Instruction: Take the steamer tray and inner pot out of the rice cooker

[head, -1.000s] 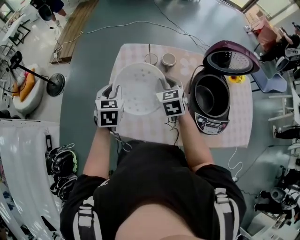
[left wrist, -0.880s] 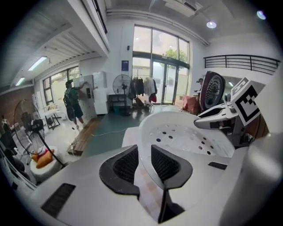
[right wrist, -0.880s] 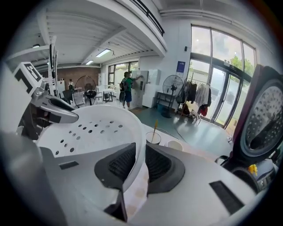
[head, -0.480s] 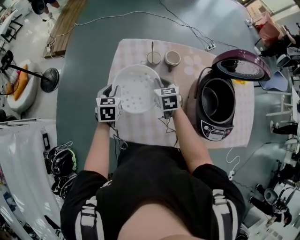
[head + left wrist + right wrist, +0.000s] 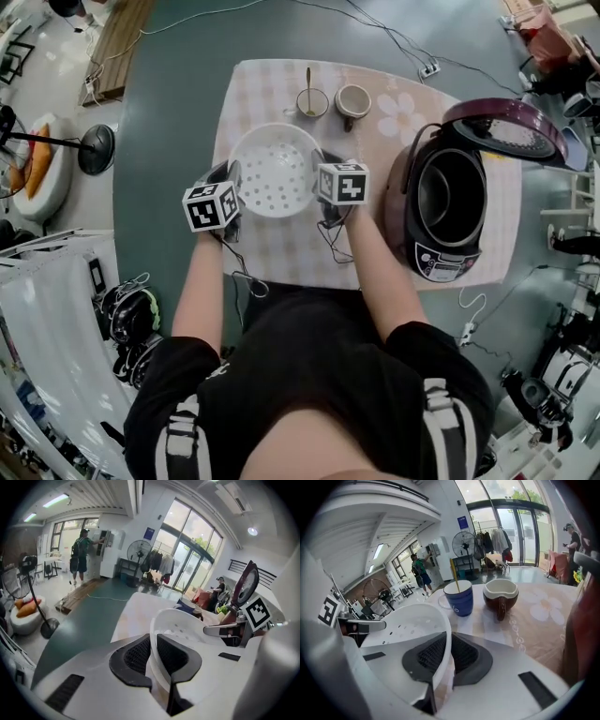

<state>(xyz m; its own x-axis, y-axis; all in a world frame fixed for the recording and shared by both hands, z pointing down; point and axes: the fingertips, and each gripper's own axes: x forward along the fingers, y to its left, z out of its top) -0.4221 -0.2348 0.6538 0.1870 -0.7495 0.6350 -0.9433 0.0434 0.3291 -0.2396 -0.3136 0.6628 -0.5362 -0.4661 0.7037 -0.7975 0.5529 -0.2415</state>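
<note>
Now lower, steamer tray (image 5: 277, 173), rim clamped in just-tightened left tongs (image 5: 153, 644) and right tongs (image 5: 449, 644).

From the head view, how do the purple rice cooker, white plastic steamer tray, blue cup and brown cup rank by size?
1. purple rice cooker
2. white plastic steamer tray
3. blue cup and brown cup, look alike

1. A table (image 5: 281, 258) under a pale checked cloth (image 5: 300, 248), centre of frame.
2. An open rice cooker (image 5: 448, 202) on its right side.
3. A blue cup (image 5: 312, 101) and a brown cup (image 5: 353, 98) side by side at its top edge.
</note>
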